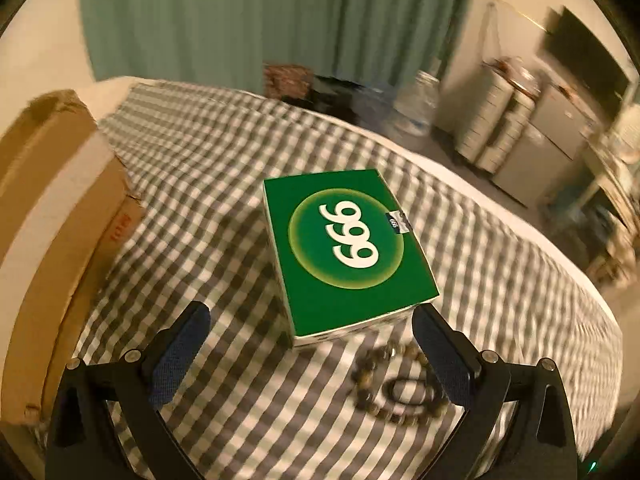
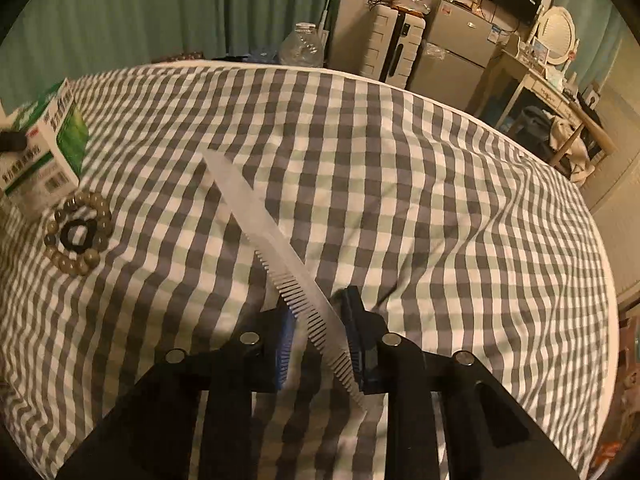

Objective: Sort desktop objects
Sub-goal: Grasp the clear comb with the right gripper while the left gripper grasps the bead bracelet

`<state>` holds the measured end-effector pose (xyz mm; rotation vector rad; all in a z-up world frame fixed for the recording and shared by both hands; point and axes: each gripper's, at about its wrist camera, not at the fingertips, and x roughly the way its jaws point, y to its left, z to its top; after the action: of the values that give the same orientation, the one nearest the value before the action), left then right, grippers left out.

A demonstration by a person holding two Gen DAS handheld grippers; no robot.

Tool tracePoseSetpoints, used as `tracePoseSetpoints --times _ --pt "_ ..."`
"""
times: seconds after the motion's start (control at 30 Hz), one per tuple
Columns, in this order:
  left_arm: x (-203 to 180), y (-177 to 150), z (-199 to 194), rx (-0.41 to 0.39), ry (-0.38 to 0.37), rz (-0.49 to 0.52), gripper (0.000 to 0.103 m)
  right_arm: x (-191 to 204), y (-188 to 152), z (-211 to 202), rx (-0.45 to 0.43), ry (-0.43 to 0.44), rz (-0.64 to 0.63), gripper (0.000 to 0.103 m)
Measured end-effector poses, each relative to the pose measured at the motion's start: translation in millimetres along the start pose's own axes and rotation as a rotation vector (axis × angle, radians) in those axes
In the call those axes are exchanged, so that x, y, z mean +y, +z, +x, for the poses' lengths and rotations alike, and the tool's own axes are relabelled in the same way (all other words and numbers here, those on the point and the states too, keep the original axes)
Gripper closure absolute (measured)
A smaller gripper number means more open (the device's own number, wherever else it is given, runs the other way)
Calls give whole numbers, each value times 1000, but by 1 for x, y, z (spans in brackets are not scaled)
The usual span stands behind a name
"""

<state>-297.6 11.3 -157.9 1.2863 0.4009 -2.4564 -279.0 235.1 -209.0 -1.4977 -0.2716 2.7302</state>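
The work surface was a grey-and-white checked cloth point(image 2: 400, 168) spread over a bed-like surface, with green curtains point(image 1: 208, 20) behind and a small fridge point(image 2: 456, 44) among the clutter at upper right.

My right gripper point(image 2: 320, 336) had its jaws drawn in on a white comb point(image 2: 280, 248) at lower centre of the right view. The right pad lay against the comb's spine; a slight gap showed on the toothed side, so I judged the grip to be only just made. The comb's free end ran up and left across the cloth.

My left gripper point(image 1: 312, 344) stood wide apart and empty. A green box point(image 1: 344, 252) lay just ahead of its fingers at mid-frame, and a bead bracelet point(image 1: 400, 384) lay at lower right, beside the right finger. A cardboard box point(image 1: 60, 220) stood at the left edge.

As I judged it, sorting was at an early stage: the comb was barely secured, and the green box and bracelet lay unsorted.
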Motion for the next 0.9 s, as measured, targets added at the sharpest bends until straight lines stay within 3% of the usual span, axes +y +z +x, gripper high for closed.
tracePoseSetpoints --times 0.13,0.23,0.3,0.37,0.43,0.5,0.57,0.7,0.77,0.83,0.87,0.9 --pt "-19 0 10 7 144 6 0 0 0 -2 4 -2 9 86" --pt "-27 3 26 55 195 4 0 -8 3 -4 6 22 42 90" --pt "-31 10 41 98 196 11 0 -11 0 -6 9 39 64 93" --pt "-19 13 54 136 142 7 2 -16 -3 -9 22 85 116 95" --pt "1 10 54 147 89 -4 22 -21 -5 -12 29 152 168 98" --pt "20 9 56 173 70 2 64 -27 -7 -16 35 222 222 99" --pt "41 7 58 199 46 -2 73 -31 -5 -19 40 277 254 99" --pt "88 -2 54 220 -1 27 80 -21 -3 -29 48 311 247 99" --pt "100 -11 41 217 -39 73 80 -9 -6 -36 49 326 242 99" --pt "112 -17 27 206 -78 69 74 -7 -6 -38 52 359 251 99" --pt "114 -18 20 200 -102 57 54 -5 -8 -40 52 365 251 99" --pt "115 -19 14 192 -122 43 25 -2 -8 -42 56 359 245 99"
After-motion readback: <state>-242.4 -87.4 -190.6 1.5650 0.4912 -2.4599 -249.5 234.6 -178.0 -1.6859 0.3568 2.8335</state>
